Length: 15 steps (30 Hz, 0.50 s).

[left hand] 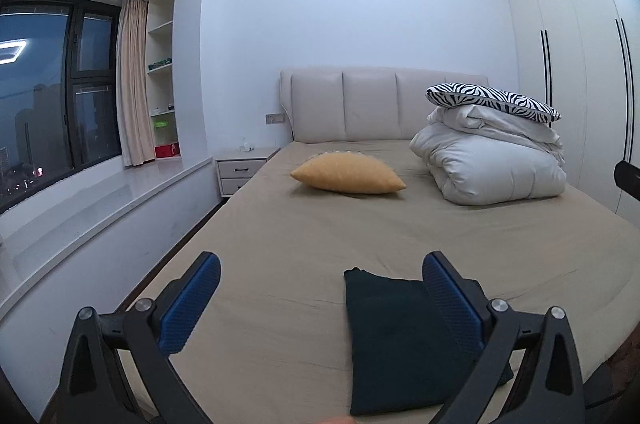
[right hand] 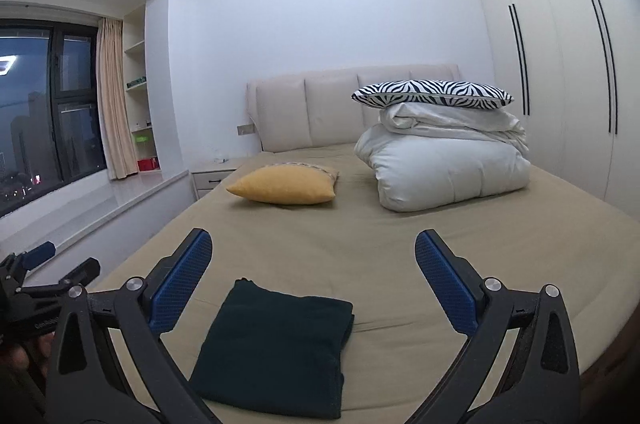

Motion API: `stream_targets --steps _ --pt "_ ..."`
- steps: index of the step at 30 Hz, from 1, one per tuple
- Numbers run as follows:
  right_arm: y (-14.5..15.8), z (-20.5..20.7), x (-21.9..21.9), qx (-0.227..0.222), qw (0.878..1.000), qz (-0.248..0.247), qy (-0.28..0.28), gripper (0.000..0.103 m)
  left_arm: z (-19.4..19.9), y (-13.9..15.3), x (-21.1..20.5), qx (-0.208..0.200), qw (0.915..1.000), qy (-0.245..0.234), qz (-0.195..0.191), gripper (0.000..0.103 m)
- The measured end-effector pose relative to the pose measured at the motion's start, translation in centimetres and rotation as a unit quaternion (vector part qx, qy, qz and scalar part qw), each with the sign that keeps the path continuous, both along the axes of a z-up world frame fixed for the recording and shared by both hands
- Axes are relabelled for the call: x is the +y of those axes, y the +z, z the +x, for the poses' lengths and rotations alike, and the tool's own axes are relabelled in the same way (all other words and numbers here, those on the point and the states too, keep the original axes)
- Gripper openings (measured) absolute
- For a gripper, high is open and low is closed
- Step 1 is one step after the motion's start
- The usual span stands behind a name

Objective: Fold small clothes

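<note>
A dark green garment point(left hand: 400, 340) lies folded into a flat rectangle on the tan bed sheet point(left hand: 304, 236) near the bed's front edge. It also shows in the right wrist view point(right hand: 276, 344). My left gripper point(left hand: 320, 268) is open and empty, held above the sheet just left of the garment; its right finger overlaps the garment's right side in view. My right gripper point(right hand: 314, 248) is open and empty, held above the garment, which lies between and below its fingers. The left gripper also shows at the left edge of the right wrist view point(right hand: 60, 260).
A yellow pillow point(left hand: 348, 172) lies mid-bed. A folded white duvet point(left hand: 492, 163) with a zebra pillow point(left hand: 492, 97) on top sits at the back right. A window ledge point(left hand: 92, 199) and nightstand point(left hand: 240, 169) are left; a wardrobe point(left hand: 580, 63) is right.
</note>
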State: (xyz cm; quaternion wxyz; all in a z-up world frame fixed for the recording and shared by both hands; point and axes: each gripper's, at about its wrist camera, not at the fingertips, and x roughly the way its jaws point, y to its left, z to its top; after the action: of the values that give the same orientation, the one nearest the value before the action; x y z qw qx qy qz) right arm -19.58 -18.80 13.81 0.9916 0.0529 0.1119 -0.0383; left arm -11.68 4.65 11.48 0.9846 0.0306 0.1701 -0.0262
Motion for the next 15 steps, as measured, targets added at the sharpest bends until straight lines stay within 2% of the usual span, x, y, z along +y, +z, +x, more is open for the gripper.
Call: stream_targets --steps 2,5,10,13,15 --pt "0.2 -0.9 0.9 0.002 1.000 -0.013 0.003 0.103 0.5 -1.2 -0.5 0.025 0.9997 0.001 0.002 0.103" --pt "-0.6 -1.6 1.0 0.045 0.999 -0.020 0.001 0.103 1.9 -3.5 -1.1 0.073 0.9973 -0.006 0.003 0.103" --pt "-6.3 1.0 1.5 0.169 0.985 -0.009 -0.019 0.103 3.2 -6.7 -2.0 0.122 0.9924 -0.007 0.017 0.103" --pt "-9.8 2.8 1.1 0.222 0.974 0.009 -0.034 0.103 4.0 -8.6 -1.9 0.153 0.9881 -0.008 0.014 0.103" --pt "-11.5 3.3 0.9 0.238 0.970 0.009 -0.045 0.103 4.3 -9.7 -1.9 0.164 0.9862 -0.004 0.020 0.103"
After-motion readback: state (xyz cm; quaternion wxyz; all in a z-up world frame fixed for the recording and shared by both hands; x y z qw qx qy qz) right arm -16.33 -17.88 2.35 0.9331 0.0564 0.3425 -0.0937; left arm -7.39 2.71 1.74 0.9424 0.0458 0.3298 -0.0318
